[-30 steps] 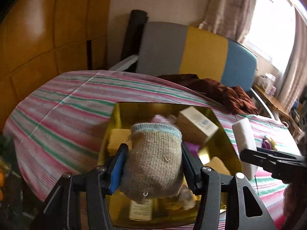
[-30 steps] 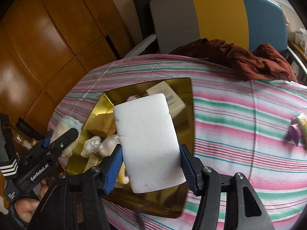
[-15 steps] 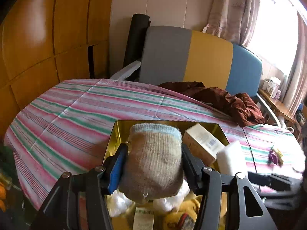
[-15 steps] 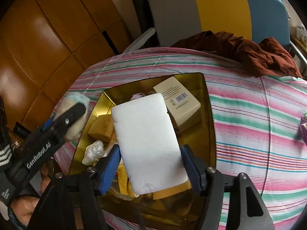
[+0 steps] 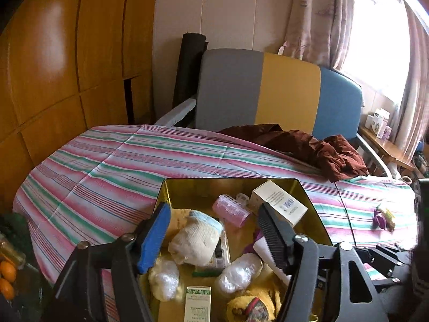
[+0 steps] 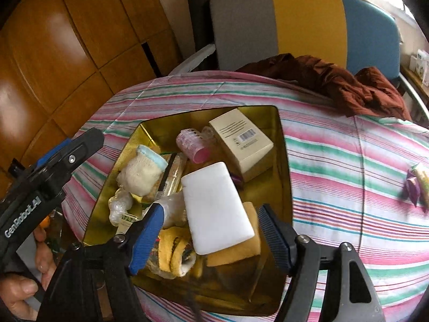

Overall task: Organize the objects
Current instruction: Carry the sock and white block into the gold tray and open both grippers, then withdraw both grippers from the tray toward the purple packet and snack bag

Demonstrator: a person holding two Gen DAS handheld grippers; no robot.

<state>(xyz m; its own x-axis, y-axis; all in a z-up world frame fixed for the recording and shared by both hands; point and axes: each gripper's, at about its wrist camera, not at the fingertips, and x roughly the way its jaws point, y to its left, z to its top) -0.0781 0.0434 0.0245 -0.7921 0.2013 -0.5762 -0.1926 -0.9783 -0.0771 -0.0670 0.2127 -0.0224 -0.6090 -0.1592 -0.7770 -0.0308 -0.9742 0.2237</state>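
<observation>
An open gold tin (image 5: 187, 185) (image 6: 284, 161) sits on the striped bedspread. Inside it lies a beige sock with a pale blue cuff (image 5: 197, 237) (image 6: 142, 171). My left gripper (image 5: 213, 214) hovers above the sock with its jaws opening, and the pads are clear of it. A white foam block (image 6: 215, 209) rests on a yellow sponge in the tin. It is framed by my right gripper (image 6: 211, 210), whose jaws are also opening without touching it. In the right wrist view the left gripper (image 6: 80, 145) hangs over the tin's left rim.
The tin also holds a cream carton with a barcode (image 5: 278, 204), a pink hair roller (image 5: 230, 210) and several small wrapped items. Small packets (image 5: 382, 216) lie on the bedspread to the right. A brown cloth (image 5: 308, 147) is bunched against the headboard, and wooden panels stand on the left.
Both grippers have opened. The sock has dropped out of the left one into the tin, and the white block has left the right one. The left gripper rose slightly.
</observation>
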